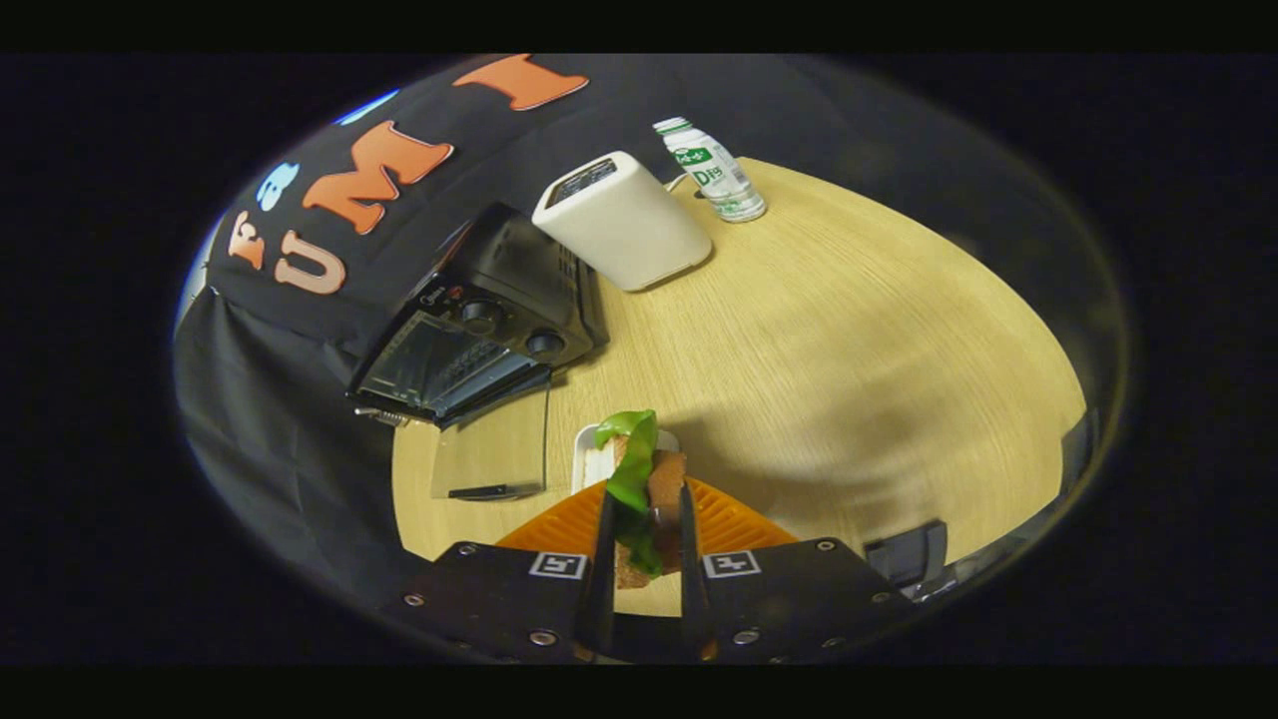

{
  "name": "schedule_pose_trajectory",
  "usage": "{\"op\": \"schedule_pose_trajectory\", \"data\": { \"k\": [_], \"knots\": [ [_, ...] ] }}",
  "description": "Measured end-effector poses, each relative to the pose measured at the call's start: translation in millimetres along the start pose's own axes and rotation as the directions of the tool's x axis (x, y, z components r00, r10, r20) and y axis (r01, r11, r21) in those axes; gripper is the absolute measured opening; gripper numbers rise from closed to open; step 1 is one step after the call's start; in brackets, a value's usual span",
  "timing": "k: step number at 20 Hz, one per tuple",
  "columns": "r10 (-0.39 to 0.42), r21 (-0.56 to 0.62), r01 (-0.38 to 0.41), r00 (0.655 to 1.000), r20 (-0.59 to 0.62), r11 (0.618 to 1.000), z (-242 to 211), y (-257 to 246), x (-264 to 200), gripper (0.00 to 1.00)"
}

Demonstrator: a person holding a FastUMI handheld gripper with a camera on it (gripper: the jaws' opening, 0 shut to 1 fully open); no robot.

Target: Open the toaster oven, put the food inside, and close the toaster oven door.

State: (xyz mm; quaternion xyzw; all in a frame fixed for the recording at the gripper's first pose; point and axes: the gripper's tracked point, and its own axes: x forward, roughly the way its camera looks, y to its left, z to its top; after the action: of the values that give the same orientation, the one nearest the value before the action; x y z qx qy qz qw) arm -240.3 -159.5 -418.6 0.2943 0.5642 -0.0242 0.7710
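Gripper view
Claw point(644, 529): fingers close together, both pressing on the sandwich; clamped on it
Sandwich point(639, 489): held between the fingers, standing on edge; green lettuce point(631, 454) sticks out ahead of the tips; brown bread on the right side
Plate point(597, 461): white, just ahead of the fingers, partly hidden behind the sandwich
Tray point(569, 519): orange and ribbed, under the fingers, spreading to both sides
Oven point(479, 335): black, beyond the claw and to its left; door point(491, 449) open, glass lying flat on the table toward the claw; two knobs on its front
Box point(621, 222): white, beyond the oven, just beside it
Bottle point(711, 170): upright, farthest off, near the box
Table point(849, 350): light wood, round, bare on the right
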Motion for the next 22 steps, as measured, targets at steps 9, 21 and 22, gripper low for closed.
{"op": "schedule_pose_trajectory", "data": {
  "k": [9,21,22],
  "knots": [
    [0.039,0.209,-0.037,0.999,-0.004,0.977,-13,10,13,0.47],
    [-0.018,0.256,-0.013,0.993,0.119,0.967,20,5,-36,0.26],
    [-0.001,0.256,-0.037,0.989,0.146,0.966,27,13,-42,0.26]
  ]
}}
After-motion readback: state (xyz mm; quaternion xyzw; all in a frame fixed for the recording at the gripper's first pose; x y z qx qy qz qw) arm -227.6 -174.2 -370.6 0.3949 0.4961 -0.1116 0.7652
